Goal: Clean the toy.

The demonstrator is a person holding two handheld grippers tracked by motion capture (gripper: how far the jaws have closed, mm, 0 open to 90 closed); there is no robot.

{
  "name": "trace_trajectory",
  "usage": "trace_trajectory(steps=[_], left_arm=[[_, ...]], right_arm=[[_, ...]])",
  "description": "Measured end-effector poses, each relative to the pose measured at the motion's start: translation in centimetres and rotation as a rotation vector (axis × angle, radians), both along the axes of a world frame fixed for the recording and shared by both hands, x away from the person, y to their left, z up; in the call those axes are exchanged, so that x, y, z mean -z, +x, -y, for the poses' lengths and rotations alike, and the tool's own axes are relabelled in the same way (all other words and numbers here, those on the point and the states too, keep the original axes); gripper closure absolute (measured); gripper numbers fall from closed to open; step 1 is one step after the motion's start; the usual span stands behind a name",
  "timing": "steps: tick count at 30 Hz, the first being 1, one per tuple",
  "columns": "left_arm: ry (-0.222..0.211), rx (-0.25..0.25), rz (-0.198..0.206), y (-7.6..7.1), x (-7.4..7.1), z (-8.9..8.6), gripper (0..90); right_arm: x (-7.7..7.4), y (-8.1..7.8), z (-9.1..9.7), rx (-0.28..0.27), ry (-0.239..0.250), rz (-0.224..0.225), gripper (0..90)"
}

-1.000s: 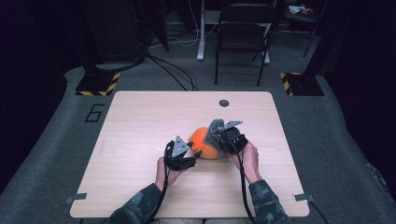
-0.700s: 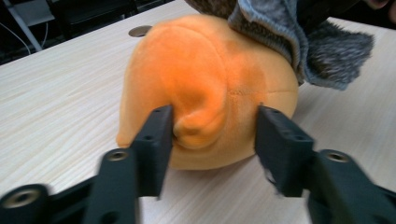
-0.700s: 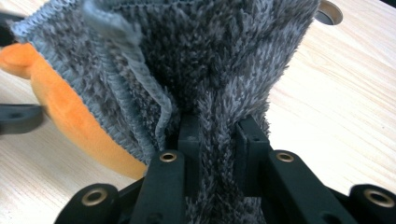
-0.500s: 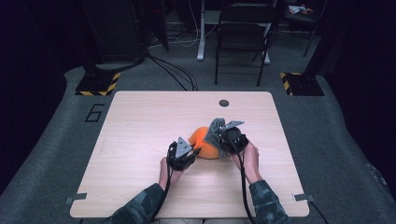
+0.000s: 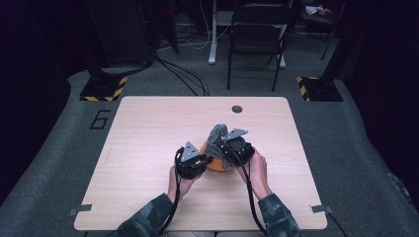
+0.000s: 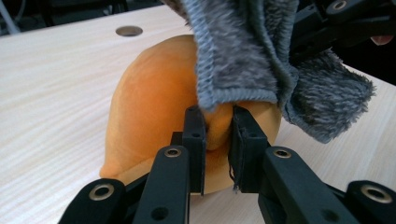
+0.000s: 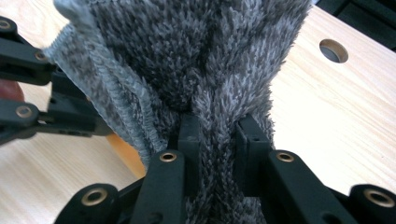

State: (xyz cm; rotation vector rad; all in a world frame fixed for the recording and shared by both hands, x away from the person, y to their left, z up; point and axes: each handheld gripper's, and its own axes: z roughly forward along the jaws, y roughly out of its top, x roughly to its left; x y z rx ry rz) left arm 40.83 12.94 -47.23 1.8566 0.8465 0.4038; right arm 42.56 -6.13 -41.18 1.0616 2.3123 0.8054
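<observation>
I am looking down on the wooden table (image 5: 148, 148) from the high view. Near its middle, a little toward six o'clock, the orange cloth (image 5: 213, 163) is lying in a soft mound on the wood. The grey fluffy cloth (image 5: 217, 140) is hanging over the mound, on its three o'clock side.

My left gripper (image 5: 193, 165) is sitting at nine o'clock of the mound. In the left gripper view its jaws have just been closing, and now they are pinching a fold of the orange cloth (image 6: 159, 102) between the pads. The grey fluffy cloth (image 6: 243, 51) is hanging down just above this fold, touching the orange cloth.

My right gripper (image 5: 236, 148) is standing at three o'clock of the mound. In the right gripper view its jaws are pressing together on a thick bunch of the grey fluffy cloth (image 7: 201, 60), which is rising up from between them. The round hole (image 5: 237, 109) in the table is lying at twelve o'clock, well apart from both cloths.
</observation>
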Motion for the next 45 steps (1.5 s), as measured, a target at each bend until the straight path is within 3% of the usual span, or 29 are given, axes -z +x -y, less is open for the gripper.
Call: trace_trajectory(steps=[5, 7, 15, 17, 19, 21, 24, 26, 31, 34, 37, 42, 45], left_arm=[[-0.012, -0.011, -0.023, 0.2, 0.2, -0.2, 77.5], [-0.015, -0.015, -0.026, 0.3, 0.3, -0.3, 77.3], [-0.017, -0.007, -0.03, 0.5, 0.3, -0.5, 76.8], [-0.022, -0.003, -0.029, 0.5, 0.4, -0.5, 76.2], [-0.034, -0.005, -0.034, 0.5, 0.3, -0.5, 75.5], [-0.031, 0.001, -0.026, 0.6, 0.3, -0.6, 75.5], [-0.046, -0.009, -0.037, 0.6, 0.4, -0.8, 75.5], [-0.046, -0.011, -0.037, 0.6, 0.4, -0.9, 75.5], [-0.043, -0.003, -0.029, 0.3, 0.4, -0.4, 75.4], [-0.027, 0.002, -0.017, 0.2, 0.4, -0.5, 75.3], [-0.038, -0.006, -0.031, 0.3, 0.4, -0.6, 75.2], [-0.028, -0.004, -0.019, 0.2, 0.5, -0.3, 75.2], [-0.029, -0.004, -0.021, 0.3, 0.6, -0.4, 75.2]], right_arm=[[0.9, 1.0, 1.4, 0.031, -0.028, -0.054, 75.4], [1.6, 1.5, 2.1, 0.051, -0.043, -0.095, 75.4], [5.4, 3.1, 4.1, 0.161, -0.043, -0.23, 75.3], [6.8, 3.5, 4.4, 0.159, -0.045, -0.242, 75.3], [7.7, 3.5, 4.8, 0.16, -0.016, -0.25, 75.3], [7.2, 3.7, 5.0, 0.164, -0.019, -0.267, 75.4], [5.3, 3.6, 5.2, 0.154, -0.037, -0.25, 76.0], [3.5, 3.1, 5.0, 0.147, -0.015, -0.218, 76.1], [-0.6, 0.8, 2.4, 0.028, 0.019, -0.061, 75.8], [-1.2, -0.2, 0.7, -0.022, 0.01, -0.001, 75.6], [-0.5, -0.4, -0.1, -0.022, -0.005, 0.043, 75.7], [0.9, 0.5, 0.9, 0.012, 0.007, -0.001, 75.8], [1.3, 1.2, 1.9, 0.034, -0.011, -0.061, 75.7]])
